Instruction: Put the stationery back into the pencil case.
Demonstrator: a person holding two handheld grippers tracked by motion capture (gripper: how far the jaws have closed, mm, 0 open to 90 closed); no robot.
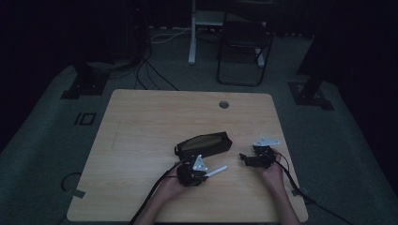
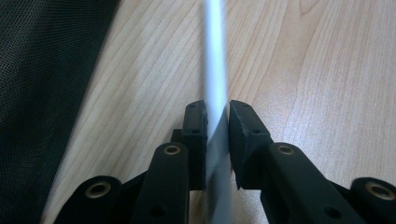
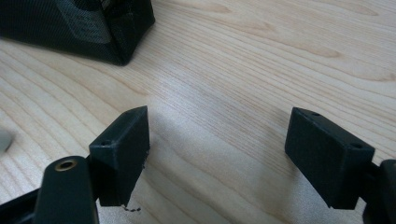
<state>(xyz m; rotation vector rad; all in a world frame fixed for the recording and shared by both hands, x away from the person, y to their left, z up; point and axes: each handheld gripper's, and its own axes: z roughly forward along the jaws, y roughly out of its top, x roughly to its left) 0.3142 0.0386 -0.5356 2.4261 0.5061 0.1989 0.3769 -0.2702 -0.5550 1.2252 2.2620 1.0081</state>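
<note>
A: High view first. What's on the light wooden tabletop point(image 1: 141, 140)?

B: A long black mesh pouch with a tan open top point(image 1: 204, 143), lying near the middle, slightly right. Both hands are at the near edge. The left claw point(image 1: 207, 174) sits just in front of the pouch's near left end and has a slim white-grey stick, pen-like point(image 1: 217, 171), poking out to the right, lying low over the wood.

A: Right side?

B: The right claw point(image 1: 244, 157) is right of the pouch, apart from it, tips pointing left toward the pouch's end. Grey three-cornered plates on top of both. Cables trail off the near edge. Room behind is dark: a folding chair point(image 1: 244, 44) and a white stand leg on the floor.

A: Left gripper view?

B: The stick point(image 2: 215, 93) runs straight up between the two black jaws, blurred. Pads are pressed on it from both sides, so the left claw point(image 2: 217, 116) is narrow and clamped on the stick. The pouch's mesh point(image 2: 42, 93) covers the left of the frame, wood grain on the rest.

A: Right gripper view?

B: Right claw point(image 3: 217, 135) stands wide, bare wood between the pads, holding nothing. A corner of the pouch point(image 3: 93, 28) is top left, well clear of the tips. A pale grey sliver at the left edge; can't tell what it is.
</note>
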